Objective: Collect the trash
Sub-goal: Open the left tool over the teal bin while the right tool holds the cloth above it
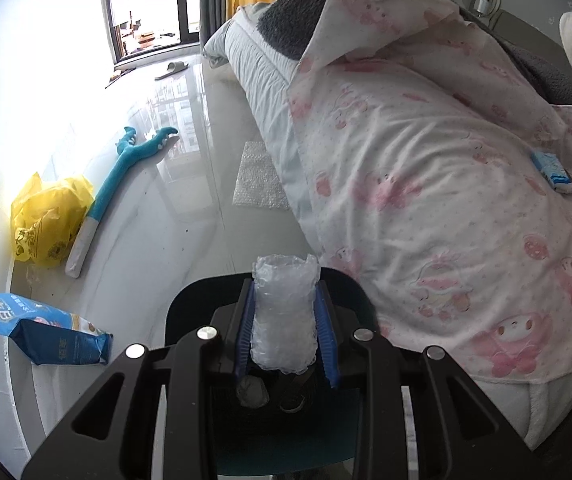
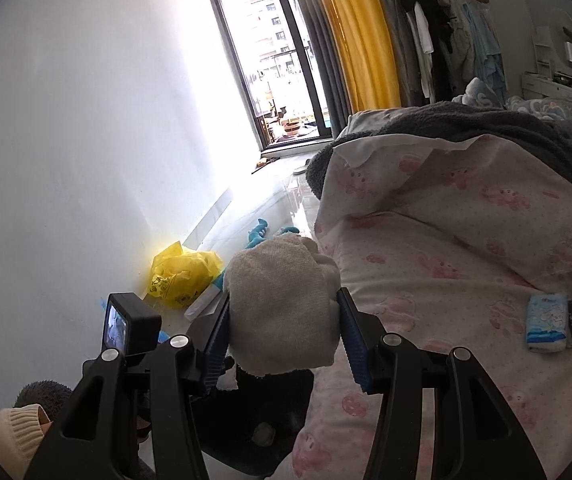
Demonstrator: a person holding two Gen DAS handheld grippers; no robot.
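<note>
Bubble wrap (image 1: 285,312) btwn L tongs (image 1: 286,312), over black bin (image 1: 350,284).

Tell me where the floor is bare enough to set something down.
Free: the glossy floor between the blue plush toy and the bed, beyond the bubble wrap sheet. Crowded: the wall side, with the yellow plastic bag and blue package.

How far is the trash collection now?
Done: a crumpled wad already lies in the dark bin below. In hand: left gripper holds bubble wrap; right gripper holds a tissue wad. Left: a bubble wrap sheet on the floor.
</note>
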